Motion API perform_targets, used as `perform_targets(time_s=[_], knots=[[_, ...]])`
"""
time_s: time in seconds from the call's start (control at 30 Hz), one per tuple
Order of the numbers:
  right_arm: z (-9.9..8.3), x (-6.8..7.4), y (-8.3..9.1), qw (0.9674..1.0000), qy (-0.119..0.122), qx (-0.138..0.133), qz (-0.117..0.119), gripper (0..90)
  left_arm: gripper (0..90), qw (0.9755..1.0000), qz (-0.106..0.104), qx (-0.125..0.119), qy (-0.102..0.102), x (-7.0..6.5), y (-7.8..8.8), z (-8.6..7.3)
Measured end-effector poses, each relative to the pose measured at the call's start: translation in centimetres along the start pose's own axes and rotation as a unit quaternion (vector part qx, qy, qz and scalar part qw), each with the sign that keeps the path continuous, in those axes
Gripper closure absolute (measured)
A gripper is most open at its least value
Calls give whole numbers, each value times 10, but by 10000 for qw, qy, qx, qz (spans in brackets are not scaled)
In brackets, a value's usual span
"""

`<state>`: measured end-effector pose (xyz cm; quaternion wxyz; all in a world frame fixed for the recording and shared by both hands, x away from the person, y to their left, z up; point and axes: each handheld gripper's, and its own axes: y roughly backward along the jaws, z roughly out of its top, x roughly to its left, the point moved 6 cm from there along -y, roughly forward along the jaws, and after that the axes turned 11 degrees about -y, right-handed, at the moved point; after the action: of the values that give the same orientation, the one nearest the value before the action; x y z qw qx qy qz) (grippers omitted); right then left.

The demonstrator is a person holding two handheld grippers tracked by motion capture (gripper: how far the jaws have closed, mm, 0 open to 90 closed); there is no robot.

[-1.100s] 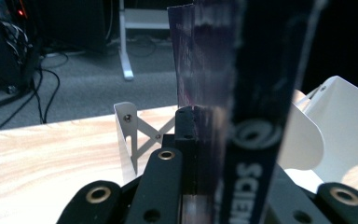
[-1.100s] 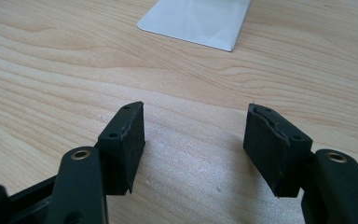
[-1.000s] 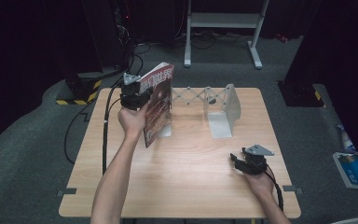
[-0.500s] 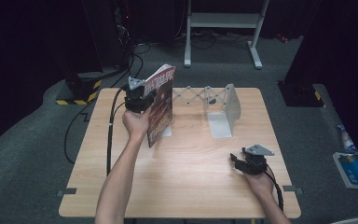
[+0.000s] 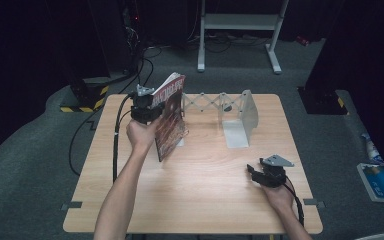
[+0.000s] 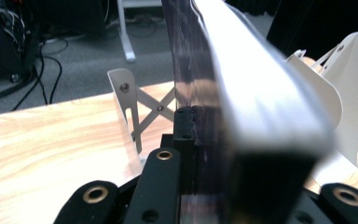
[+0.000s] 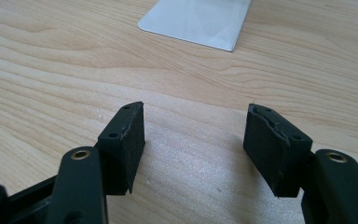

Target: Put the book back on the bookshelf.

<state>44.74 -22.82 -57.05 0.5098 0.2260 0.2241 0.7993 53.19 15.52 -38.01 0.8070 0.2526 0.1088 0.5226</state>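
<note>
A thick book (image 5: 171, 116) with a red, dark cover stands upright and tilted over the left back part of the wooden table (image 5: 205, 200). My left gripper (image 5: 152, 107) is shut on its upper spine edge. In the left gripper view the book (image 6: 242, 79) is pinched between the black jaws of my left gripper (image 6: 205, 144). A white expanding book rack (image 5: 230, 107) stands just behind and to the right of the book; its end plates (image 6: 121, 93) flank the book. My right gripper (image 5: 254, 172) rests low at the front right, open with nothing between its pads (image 7: 126, 140).
The flat foot of the rack's right end plate (image 7: 200, 18) lies ahead of my right gripper. Cables (image 5: 80, 140) trail off the table's left side. A blue packet (image 5: 377, 180) lies on the floor at right, and a metal stand (image 5: 240, 30) stands behind the table.
The left hand and the book have drifted slightly toward the near side. The right gripper has not moved.
</note>
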Motion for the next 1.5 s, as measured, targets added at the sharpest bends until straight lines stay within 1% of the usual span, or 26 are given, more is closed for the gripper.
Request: perform_targets(time_s=[0.13,0.37,0.5,0.6,0.7,0.77,0.97,1.07,1.17,1.23,1.37,1.5], knots=[[0,0,0,10000,5,-8,-2,384,823,9998,-18,184,14,2,3,-1],[0,0,0,10000,8,-9,-2,384,824,9986,-110,458,255,5,6,-5],[0,0,0,10000,18,-3,1,384,824,9974,-184,608,336,7,9,-6],[0,0,0,10000,19,-3,1,383,825,9964,-226,757,300,8,10,-6],[0,0,0,10000,11,-5,0,384,830,9959,-248,817,292,7,12,-6],[0,0,0,10000,14,-3,1,384,833,9960,-255,802,305,7,12,-5],[0,0,0,10000,11,-4,0,384,838,9979,-180,536,314,6,16,-2],[0,0,0,10000,8,-4,4,384,839,9988,-118,407,262,5,19,-1],[0,0,0,10000,1,0,9,383,839,9995,-21,270,166,5,20,1],[0,0,0,10000,3,-3,1,383,839,9998,0,164,132,3,19,2],[0,0,0,10000,1,-4,-1,383,839,9999,13,68,123,0,15,1],[0,0,0,10000,-3,-3,-2,383,839,9999,116,26,-53,-4,10,1]])
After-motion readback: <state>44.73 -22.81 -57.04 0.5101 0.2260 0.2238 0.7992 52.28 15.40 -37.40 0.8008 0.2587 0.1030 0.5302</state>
